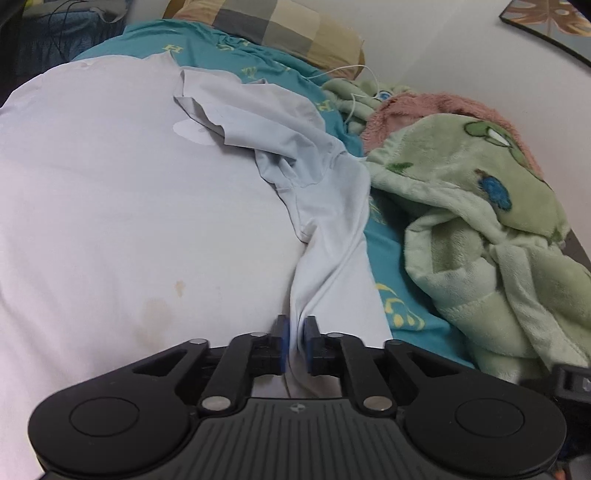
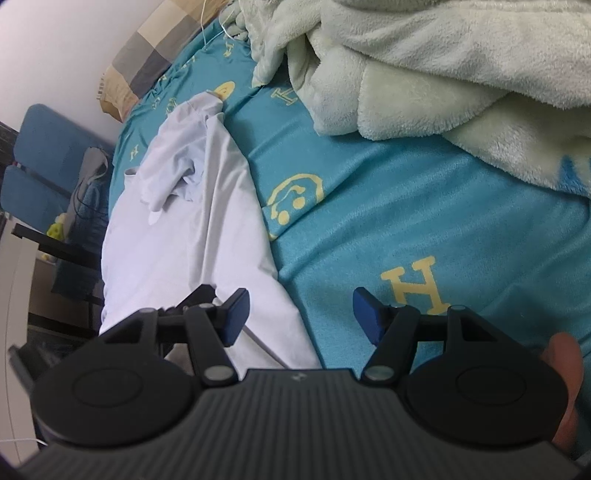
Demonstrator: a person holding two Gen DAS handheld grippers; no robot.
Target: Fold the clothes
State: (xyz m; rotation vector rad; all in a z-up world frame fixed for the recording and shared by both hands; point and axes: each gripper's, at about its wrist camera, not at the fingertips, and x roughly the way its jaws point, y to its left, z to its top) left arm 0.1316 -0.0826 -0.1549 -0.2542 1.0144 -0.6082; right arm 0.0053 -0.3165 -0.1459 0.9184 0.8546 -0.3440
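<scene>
A white shirt [image 1: 129, 192] lies spread over a teal bedsheet [image 1: 380, 243], with a sleeve bunched across its upper right part. My left gripper [image 1: 294, 345] is shut on a pinched ridge of the shirt's right edge, and the cloth runs up between its blue pads. In the right wrist view the same white shirt [image 2: 192, 221] stretches along the left side of the bedsheet [image 2: 406, 221]. My right gripper [image 2: 299, 315] stands open just above the shirt's near corner and the sheet, with nothing between its fingers.
A fluffy green blanket [image 1: 480, 221] with a pink one [image 1: 424, 107] behind it is heaped at the right of the bed. A checked pillow [image 1: 280, 26] lies at the head. A white cable [image 1: 351, 85] trails near the pillow. Blue furniture [image 2: 44, 158] stands beyond the bed's far edge.
</scene>
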